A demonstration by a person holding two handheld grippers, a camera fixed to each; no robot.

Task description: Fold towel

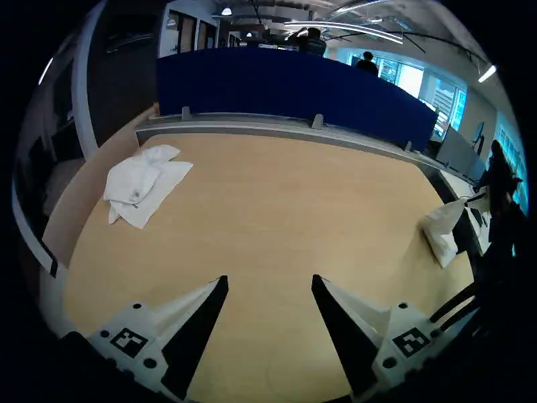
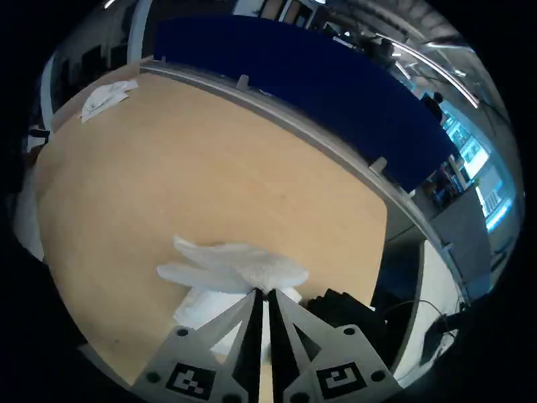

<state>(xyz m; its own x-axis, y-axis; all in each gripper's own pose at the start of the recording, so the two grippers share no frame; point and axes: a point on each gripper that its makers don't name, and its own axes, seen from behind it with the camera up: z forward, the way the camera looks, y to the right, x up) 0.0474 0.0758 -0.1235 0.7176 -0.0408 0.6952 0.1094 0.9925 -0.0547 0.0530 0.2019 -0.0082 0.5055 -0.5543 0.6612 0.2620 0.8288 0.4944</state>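
Closest in the right gripper view, the right gripper [image 2: 265, 294] has its two fingers drawn almost together, with only a thin slit between them. The tips are pinched on the bunched top layer of a white towel [image 2: 235, 269]. The fabric rises into a rumpled ridge just ahead of the tips, while a flatter layer of the same towel lies on the tabletop [image 2: 201, 168] under and to the left of the fingers. The towel sits near the tabletop's right edge, just beside a dark object [image 2: 346, 305] that I cannot identify.

In the left gripper view, the left gripper [image 1: 270, 281] hovers over bare wood with its fingers wide apart and nothing between them. It is well apart from the white towel, which shows at the far right of that view as a raised, tent-like bundle.

Farther off, a second towel [image 1: 142, 183] lies crumpled and untouched in the far left corner. Behind it a grey rail and a blue partition [image 1: 288, 84] close off the tabletop, with an office beyond.

By my reading, the fold has barely begun. One gripper has hold of the towel, but the cloth is gathered rather than spread, and the other gripper is idle. The next move probably calls for the left gripper to come across and take a second corner or edge. The two could then pull the towel flat in the open middle of the tabletop before laying one half over the other. Because the pinch seems to hold bunched cloth rather than a clean corner, the layers may drag unevenly.
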